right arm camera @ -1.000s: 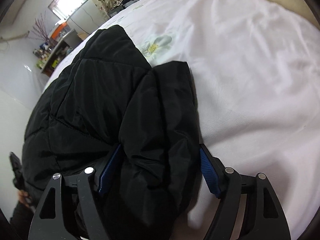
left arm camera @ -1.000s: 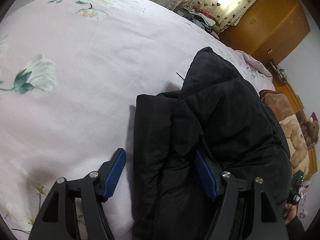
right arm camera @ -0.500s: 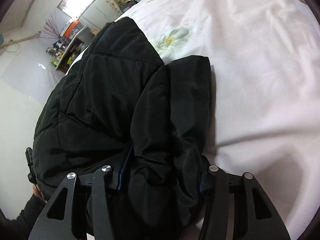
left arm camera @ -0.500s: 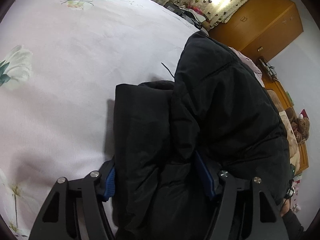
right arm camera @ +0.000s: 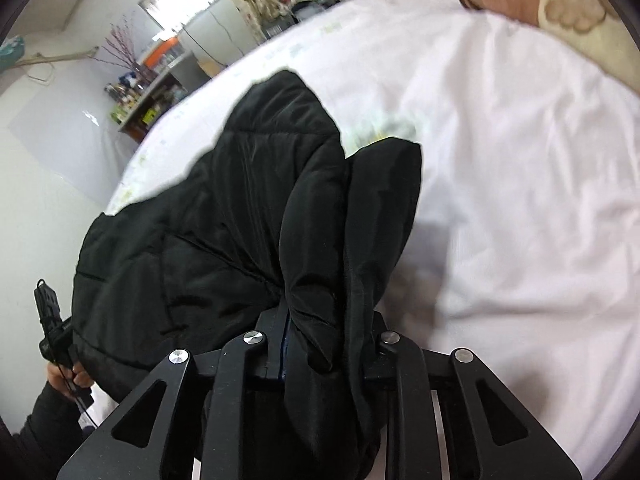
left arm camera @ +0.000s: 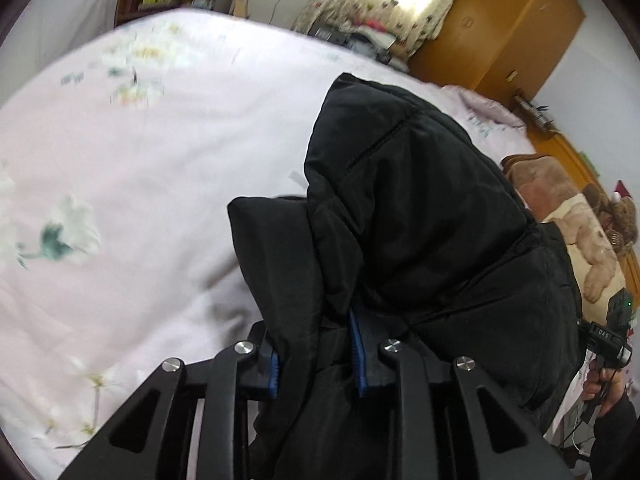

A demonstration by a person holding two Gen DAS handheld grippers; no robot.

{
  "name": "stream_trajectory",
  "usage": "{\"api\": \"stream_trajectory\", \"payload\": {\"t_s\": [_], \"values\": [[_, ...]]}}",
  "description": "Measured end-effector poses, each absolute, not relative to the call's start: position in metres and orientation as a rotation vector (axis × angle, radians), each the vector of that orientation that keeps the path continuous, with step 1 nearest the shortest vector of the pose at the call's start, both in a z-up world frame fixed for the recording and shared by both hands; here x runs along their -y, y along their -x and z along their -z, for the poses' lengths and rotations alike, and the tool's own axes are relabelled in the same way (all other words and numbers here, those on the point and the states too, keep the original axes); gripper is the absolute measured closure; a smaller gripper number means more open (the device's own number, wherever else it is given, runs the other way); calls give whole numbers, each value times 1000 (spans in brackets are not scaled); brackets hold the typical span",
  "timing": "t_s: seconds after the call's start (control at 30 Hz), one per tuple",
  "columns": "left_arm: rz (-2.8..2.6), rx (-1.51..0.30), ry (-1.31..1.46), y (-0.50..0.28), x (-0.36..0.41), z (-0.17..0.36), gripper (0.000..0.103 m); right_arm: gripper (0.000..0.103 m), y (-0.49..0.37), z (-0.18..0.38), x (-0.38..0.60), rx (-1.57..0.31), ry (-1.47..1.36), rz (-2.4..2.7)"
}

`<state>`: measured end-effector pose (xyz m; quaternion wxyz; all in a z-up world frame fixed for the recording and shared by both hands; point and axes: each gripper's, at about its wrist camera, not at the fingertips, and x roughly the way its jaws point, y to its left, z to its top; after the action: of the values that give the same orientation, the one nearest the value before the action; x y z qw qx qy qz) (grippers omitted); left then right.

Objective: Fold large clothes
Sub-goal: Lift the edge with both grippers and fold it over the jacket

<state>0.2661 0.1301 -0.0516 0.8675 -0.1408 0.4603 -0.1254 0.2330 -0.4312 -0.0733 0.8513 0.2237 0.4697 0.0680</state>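
A black padded jacket [left arm camera: 420, 216] lies bunched on a pale pink floral bedsheet [left arm camera: 140, 184]. My left gripper [left arm camera: 316, 356] is shut on a thick fold of the jacket's near edge, blue pads pressed into the fabric, and holds it raised off the bed. In the right wrist view the same jacket [right arm camera: 248, 216] hangs from my right gripper [right arm camera: 328, 344], which is shut on another fold of its near edge. The sleeve or side flap [right arm camera: 380, 208] droops beside the grip. The fingertips are mostly buried in fabric.
A brown and cream teddy-bear blanket [left arm camera: 580, 232] lies at the bed's right side. An orange wooden wardrobe [left arm camera: 500, 28] and curtained window stand beyond the bed. Shelves with clutter [right arm camera: 152, 100] line the far wall. The other hand-held grip [left arm camera: 612, 332] shows at the right edge.
Both grippers closed from wide open onto folds of the jacket's near edge, then lifted; the jacket's edge has risen off the sheet and the views tilted up toward the room.
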Motion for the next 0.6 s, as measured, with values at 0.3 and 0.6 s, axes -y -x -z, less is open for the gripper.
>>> {"api": "stream_trajectory", "payload": {"t_s": [0.3, 0.6], "values": [[281, -845, 320, -240, -153, -9, 76, 81, -222, 16, 408, -880, -449, -202], [233, -788, 316, -289, -173, -29, 76, 81, -272, -1, 383, -844, -423, -227]]}}
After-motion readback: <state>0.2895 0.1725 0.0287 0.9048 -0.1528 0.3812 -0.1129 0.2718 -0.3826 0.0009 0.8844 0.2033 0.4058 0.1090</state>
